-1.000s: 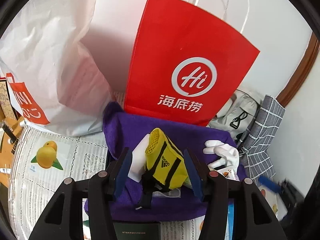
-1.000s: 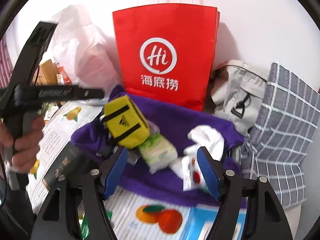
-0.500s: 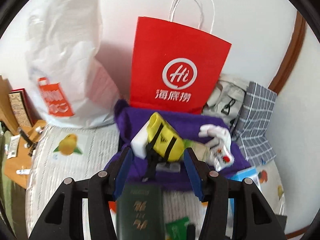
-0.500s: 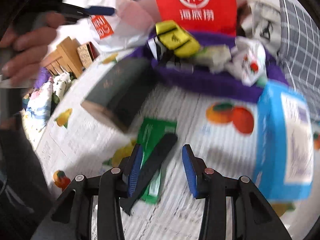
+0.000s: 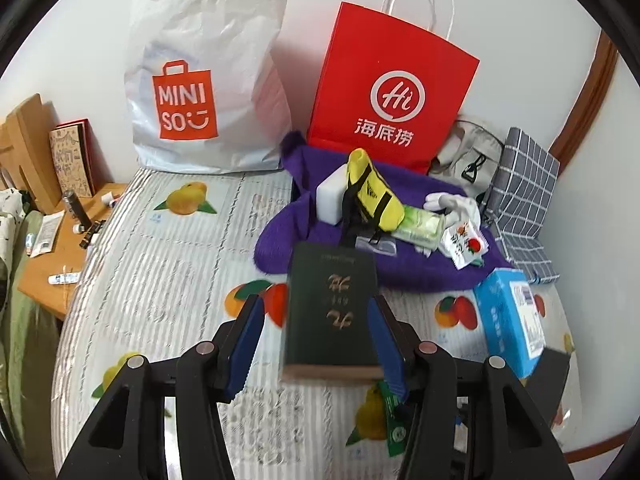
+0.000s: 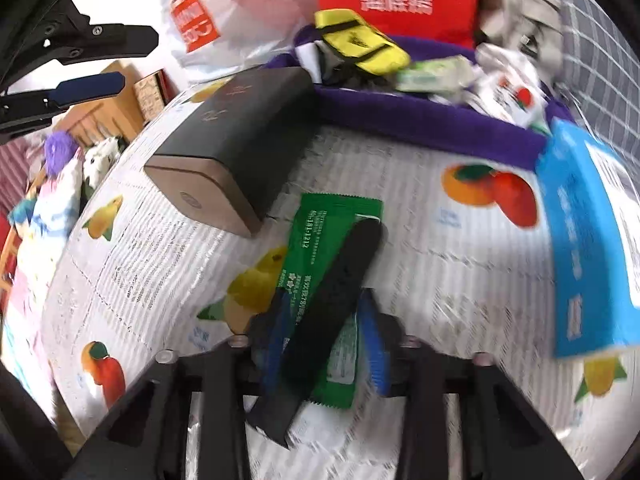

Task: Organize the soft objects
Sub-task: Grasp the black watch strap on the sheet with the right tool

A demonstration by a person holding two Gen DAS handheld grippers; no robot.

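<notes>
A purple cloth [image 5: 420,272] lies by the red paper bag [image 5: 394,96] and carries a yellow pouch [image 5: 372,192], a white sponge [image 5: 330,196], a green tissue pack [image 5: 422,226], a white glove [image 5: 456,204] and a small sachet [image 5: 466,244]. My left gripper [image 5: 316,336] is open, its fingers either side of a dark green box [image 5: 332,308] on the table. My right gripper [image 6: 324,336] has closed around a black flat strip [image 6: 320,320] lying on a green packet [image 6: 320,264]. The yellow pouch [image 6: 360,42] shows in the right view too.
A blue carton [image 5: 510,320] stands right of the dark box. A white MINISO bag [image 5: 200,80] leans on the wall at left. A grey bag [image 5: 472,160] and checked cloth [image 5: 520,192] sit at right. A wooden side table [image 5: 60,240] holds small items.
Both grippers pulled back from the purple cloth toward the table's front. The right gripper dropped low and narrowed around the black strip. The yellow pouch now rests on the cloth.
</notes>
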